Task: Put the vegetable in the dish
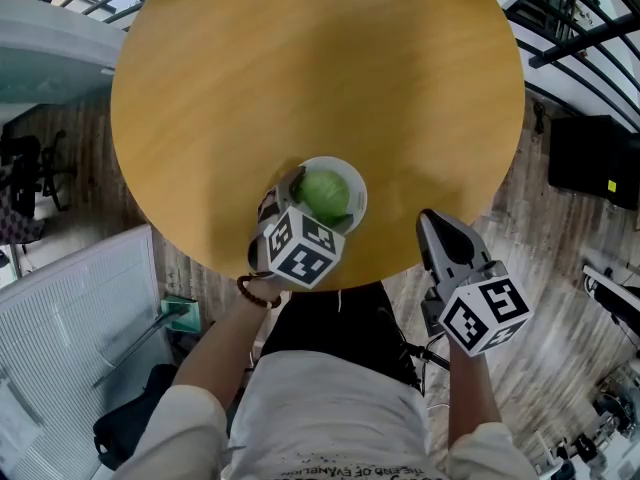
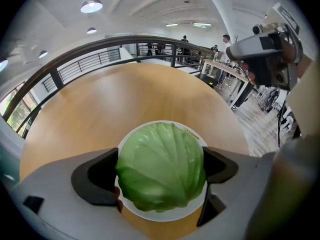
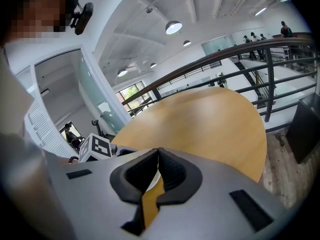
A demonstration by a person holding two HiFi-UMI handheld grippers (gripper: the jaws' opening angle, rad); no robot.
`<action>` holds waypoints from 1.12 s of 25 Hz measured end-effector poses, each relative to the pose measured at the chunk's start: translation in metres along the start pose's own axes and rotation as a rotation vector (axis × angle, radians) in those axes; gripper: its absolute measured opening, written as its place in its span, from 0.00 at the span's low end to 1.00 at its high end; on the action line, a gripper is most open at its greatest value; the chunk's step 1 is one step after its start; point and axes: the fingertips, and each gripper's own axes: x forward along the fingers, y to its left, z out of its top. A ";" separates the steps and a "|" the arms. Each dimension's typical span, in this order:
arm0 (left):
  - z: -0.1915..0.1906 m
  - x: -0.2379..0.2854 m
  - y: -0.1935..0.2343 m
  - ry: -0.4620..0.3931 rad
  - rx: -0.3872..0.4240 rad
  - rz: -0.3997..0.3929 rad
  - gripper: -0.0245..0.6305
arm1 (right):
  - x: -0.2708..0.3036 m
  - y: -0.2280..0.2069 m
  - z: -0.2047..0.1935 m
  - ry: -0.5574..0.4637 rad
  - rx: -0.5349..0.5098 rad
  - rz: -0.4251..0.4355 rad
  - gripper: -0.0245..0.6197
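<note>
A pale green cabbage (image 1: 326, 193) sits in a small white dish (image 1: 359, 190) near the front edge of the round wooden table (image 1: 320, 68). My left gripper (image 1: 318, 204) has a jaw pressed against each side of the cabbage (image 2: 161, 166) and is shut on it. Only the rim of the dish (image 2: 165, 215) shows beneath the cabbage in the left gripper view. My right gripper (image 1: 429, 217) hovers at the table's front edge, right of the dish. Its jaws are shut with nothing between them (image 3: 158, 152).
The tabletop (image 2: 125, 94) beyond the dish is bare wood. Black railings (image 1: 570, 28) curve round behind the table. A white panel (image 1: 70, 318) stands on the floor at the left and a black box (image 1: 595, 158) at the right. People stand in the far background (image 2: 225, 41).
</note>
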 end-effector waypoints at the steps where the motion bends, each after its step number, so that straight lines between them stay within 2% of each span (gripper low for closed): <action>1: 0.000 0.001 0.000 0.003 0.001 -0.002 0.80 | 0.001 -0.001 0.000 0.000 0.001 0.001 0.08; 18: 0.000 0.009 -0.007 0.058 0.029 -0.045 0.80 | 0.003 -0.006 0.000 -0.004 0.014 0.002 0.08; 28: -0.001 0.005 -0.004 0.048 0.059 -0.037 0.80 | 0.004 -0.003 0.004 -0.011 0.015 0.010 0.08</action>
